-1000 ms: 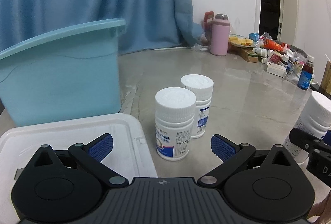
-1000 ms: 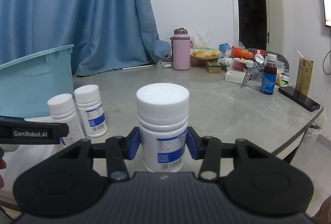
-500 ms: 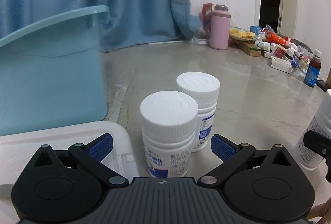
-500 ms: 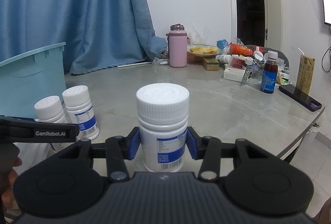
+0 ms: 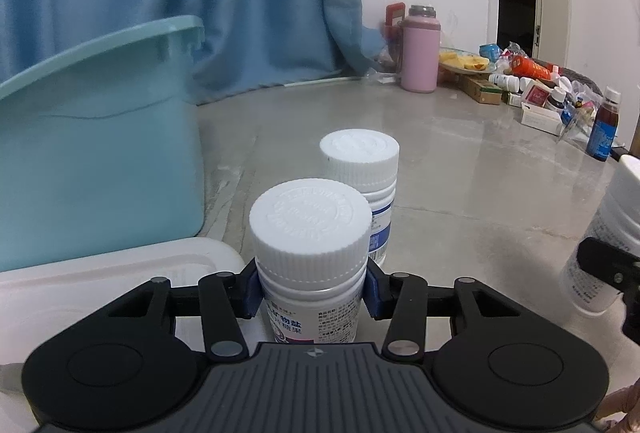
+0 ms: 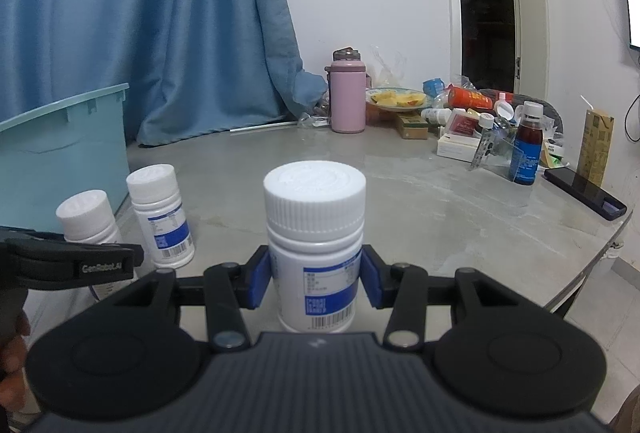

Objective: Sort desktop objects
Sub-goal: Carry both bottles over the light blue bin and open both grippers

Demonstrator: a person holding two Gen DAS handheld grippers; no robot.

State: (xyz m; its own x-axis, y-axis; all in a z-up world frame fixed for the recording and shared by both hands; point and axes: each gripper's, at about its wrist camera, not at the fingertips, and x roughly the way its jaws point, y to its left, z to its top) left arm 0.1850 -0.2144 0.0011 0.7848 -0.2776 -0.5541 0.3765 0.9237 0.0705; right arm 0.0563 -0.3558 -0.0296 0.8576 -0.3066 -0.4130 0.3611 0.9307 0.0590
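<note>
In the left wrist view a white pill bottle (image 5: 310, 221) stands on the grey table between the fingers of my left gripper (image 5: 312, 293). Its jaws are closing, and both blue pads press the bottle's sides. Just behind it stands a second white bottle (image 5: 360, 169) with a blue label. My right gripper (image 6: 316, 281) is shut on a third white bottle (image 6: 315, 209) with a blue label, which stands upright on the table. From the right wrist view the left gripper's bottle (image 6: 86, 213) and its neighbour (image 6: 158, 201) show at the left.
A light blue plastic bin (image 5: 100, 153) stands at the left, with a white lid (image 5: 100, 273) in front of it. At the far right are a pink flask (image 6: 347, 99), a fruit plate, medicine boxes and bottles, a carton and a phone (image 6: 584, 193) near the table's edge.
My left gripper moved forward around the nearer white bottle and its jaws went from wide open to pressing on it. The right gripper kept still, holding its bottle.
</note>
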